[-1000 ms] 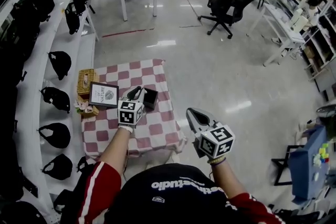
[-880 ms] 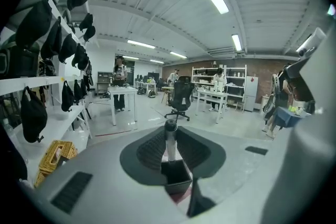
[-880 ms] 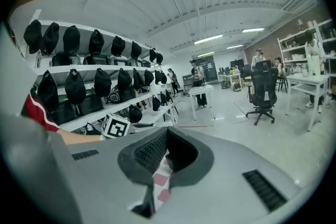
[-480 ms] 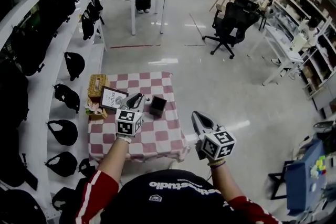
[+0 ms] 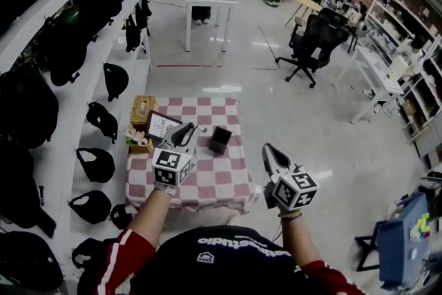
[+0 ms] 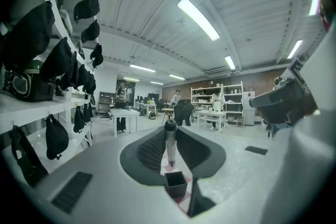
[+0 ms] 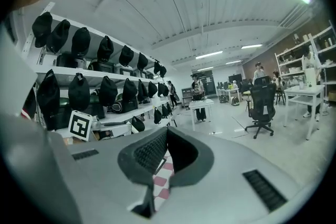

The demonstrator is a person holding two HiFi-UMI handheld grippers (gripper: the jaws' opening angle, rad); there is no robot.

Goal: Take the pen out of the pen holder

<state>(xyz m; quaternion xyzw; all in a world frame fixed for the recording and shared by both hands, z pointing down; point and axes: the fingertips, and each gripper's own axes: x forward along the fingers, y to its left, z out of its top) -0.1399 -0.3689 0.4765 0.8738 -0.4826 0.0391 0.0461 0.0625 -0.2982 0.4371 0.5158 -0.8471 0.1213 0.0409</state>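
The left tool pinches the slim, smooth grey pen above the black square pen holder. The pen looks light, stiff and likely slippery, so a mid-barrel grip suits. The right tool is pressed together, empty.

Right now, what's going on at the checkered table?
A person is working with two hand-held grippers. The left hand-held gripper is clamped on a grey pen. The pen is held upright, with its tip clear above the black square pen holder, which stands on the checkered table. The right hand-held gripper is off the table's right edge, jaws together, holding nothing.
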